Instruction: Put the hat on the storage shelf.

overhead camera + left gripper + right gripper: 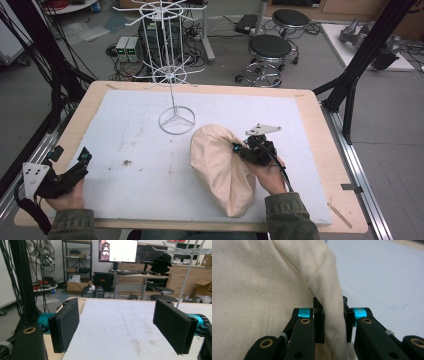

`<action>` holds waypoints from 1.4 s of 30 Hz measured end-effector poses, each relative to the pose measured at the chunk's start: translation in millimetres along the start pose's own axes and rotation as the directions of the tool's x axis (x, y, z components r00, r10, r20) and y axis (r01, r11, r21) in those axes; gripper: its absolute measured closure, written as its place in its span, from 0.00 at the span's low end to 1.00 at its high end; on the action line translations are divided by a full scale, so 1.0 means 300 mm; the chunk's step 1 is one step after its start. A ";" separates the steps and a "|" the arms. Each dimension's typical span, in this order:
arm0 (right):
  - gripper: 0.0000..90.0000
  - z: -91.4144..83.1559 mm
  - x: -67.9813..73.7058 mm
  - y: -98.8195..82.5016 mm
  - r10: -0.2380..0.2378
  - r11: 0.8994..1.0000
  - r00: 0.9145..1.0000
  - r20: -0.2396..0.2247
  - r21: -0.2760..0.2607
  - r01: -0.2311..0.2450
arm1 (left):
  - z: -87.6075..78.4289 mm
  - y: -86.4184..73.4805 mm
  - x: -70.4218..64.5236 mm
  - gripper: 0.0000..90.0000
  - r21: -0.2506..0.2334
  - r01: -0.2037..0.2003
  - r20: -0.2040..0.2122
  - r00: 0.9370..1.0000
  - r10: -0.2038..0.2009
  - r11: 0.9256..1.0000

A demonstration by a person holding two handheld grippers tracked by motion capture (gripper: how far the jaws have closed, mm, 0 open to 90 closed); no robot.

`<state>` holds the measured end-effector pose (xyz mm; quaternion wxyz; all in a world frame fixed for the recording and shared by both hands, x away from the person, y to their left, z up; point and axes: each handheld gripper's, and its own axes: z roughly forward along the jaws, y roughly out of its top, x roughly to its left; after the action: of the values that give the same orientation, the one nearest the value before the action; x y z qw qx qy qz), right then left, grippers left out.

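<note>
One white foam board point(150, 150) covers most of the wooden table point(320, 125), and on its right half lies a cream cloth bag point(220, 167), slumped in a rounded heap just in front of the white wire rack point(172, 75). At the bag's right edge the right gripper point(240, 150) has its jaws clamped on a fold of the cloth point(332, 322). Near the board's left front corner, well apart from the bag, the left gripper point(70, 162) holds its jaws wide with nothing between them.
</note>
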<state>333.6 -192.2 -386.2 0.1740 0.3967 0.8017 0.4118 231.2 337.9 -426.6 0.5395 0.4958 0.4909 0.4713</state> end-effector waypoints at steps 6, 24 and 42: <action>0.87 -0.058 0.001 0.015 0.031 0.994 0.999 -0.008 -0.108 -0.032 | 0.002 0.000 -0.001 0.24 0.003 -0.001 0.005 1.000 0.001 1.000; 0.86 -0.167 0.013 0.046 0.097 0.927 0.995 -0.009 -0.363 -0.094 | 0.005 -0.001 -0.004 0.24 0.002 -0.001 0.009 1.000 0.001 1.000; 0.86 -0.267 0.031 0.135 0.125 0.831 0.992 0.008 -0.548 -0.100 | 0.006 -0.001 -0.003 0.24 0.002 -0.002 0.010 1.000 0.002 1.000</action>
<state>299.3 -212.9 -305.2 0.2727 0.3860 0.6224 0.6239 232.9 336.7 -426.8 0.5409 0.4991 0.4882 0.4689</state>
